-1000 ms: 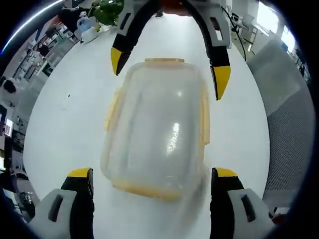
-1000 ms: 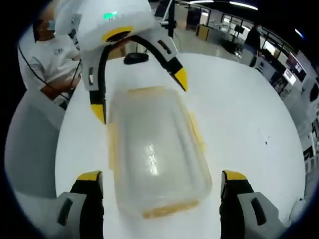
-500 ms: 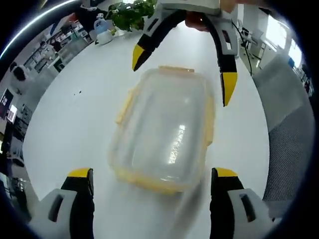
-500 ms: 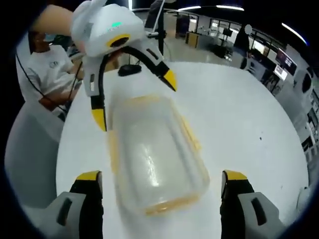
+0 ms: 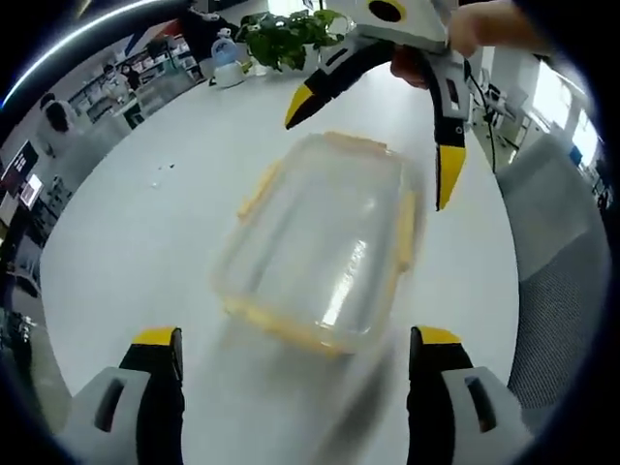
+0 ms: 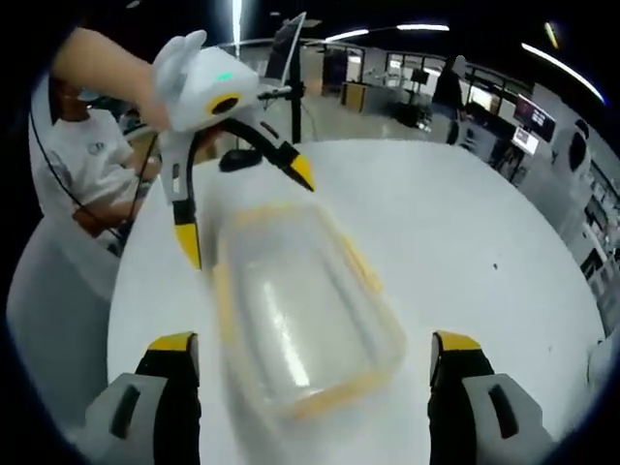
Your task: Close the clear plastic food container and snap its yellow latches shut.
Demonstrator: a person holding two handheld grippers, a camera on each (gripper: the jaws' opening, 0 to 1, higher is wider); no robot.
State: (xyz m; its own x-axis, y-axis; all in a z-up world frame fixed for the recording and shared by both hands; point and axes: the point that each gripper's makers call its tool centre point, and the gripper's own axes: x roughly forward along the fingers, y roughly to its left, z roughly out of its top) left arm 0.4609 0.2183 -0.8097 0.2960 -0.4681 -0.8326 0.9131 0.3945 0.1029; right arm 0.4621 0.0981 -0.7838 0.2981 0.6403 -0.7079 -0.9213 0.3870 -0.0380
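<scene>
— White round table (image 5: pixel 145 213), open office behind it, a potted plant (image 5: pixel 286 34) at twelve o'clock in the left gripper view. Where's the box?

— Clear plastic food container (image 5: pixel 320 242) sits on the table dead centre, lid on, yellow latches (image 5: pixel 405 228) along its edges. Whether they're snapped down, I can't tell; it's blurred.

— And the left gripper (image 5: pixel 291 349)?

— Jaws spread wide, yellow tips at seven and five o'clock, container's near end between them, nothing gripped.

— The right gripper (image 6: pixel 315 354)?

— Same story in the right gripper view: jaws wide apart, holding nothing, container (image 6: pixel 300 300) ahead between them.

— They're facing each other?

— Yes. In the left gripper view the right gripper (image 5: pixel 373 136) comes in from one o'clock, a hand (image 5: pixel 484 29) on it, tips splayed over the far end. Opposite, the left gripper (image 6: pixel 242 218) reaches in from eleven o'clock, pointing down, equally splayed.
</scene>
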